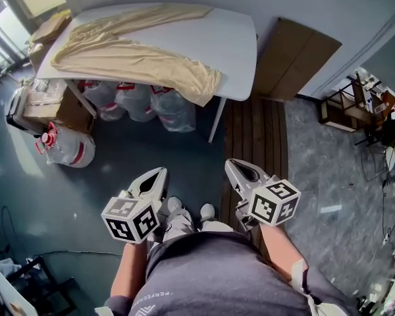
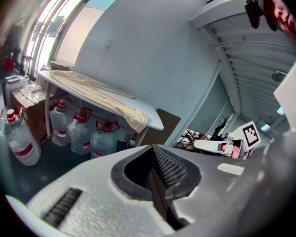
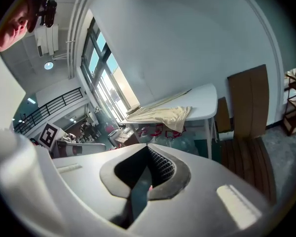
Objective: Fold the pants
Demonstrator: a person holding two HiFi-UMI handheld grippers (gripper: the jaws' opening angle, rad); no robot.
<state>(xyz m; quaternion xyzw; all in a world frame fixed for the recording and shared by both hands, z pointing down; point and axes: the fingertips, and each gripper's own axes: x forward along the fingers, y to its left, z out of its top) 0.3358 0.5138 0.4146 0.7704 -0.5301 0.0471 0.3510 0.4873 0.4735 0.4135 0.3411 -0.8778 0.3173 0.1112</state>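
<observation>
At the left of the head view, brown cardboard boxes (image 1: pixel 45 104) are stacked on the floor beside the table; what is inside them cannot be made out. Just in front of them stands a clear plastic jug with a red cap and a red band (image 1: pixel 69 147). Three more clear plastic jugs with red caps (image 1: pixel 137 101) sit in a row under the table. How full any of them is cannot be told.

The beige, crumpled fabric pants (image 1: pixel 131 54) lie on the white rectangular table (image 1: pixel 237 45). Their long axis runs along the table's length, left to right in the head view. A broad part reaches to the right and droops over the near edge. A narrower band angles away toward the far right corner. Which end is the waist is unclear.

The pants are well apart from both claws, across a stretch of dark floor. The left gripper (image 1: pixel 159 175) is held close in front of the person, jaws together with nothing between them, tips aimed toward the table. The right gripper (image 1: pixel 234 168), just beside it, also has its jaws pressed together on nothing and is aimed the same way. To the right of the table, a flat brown board (image 1: pixel 296 58) leans against the wall.
</observation>
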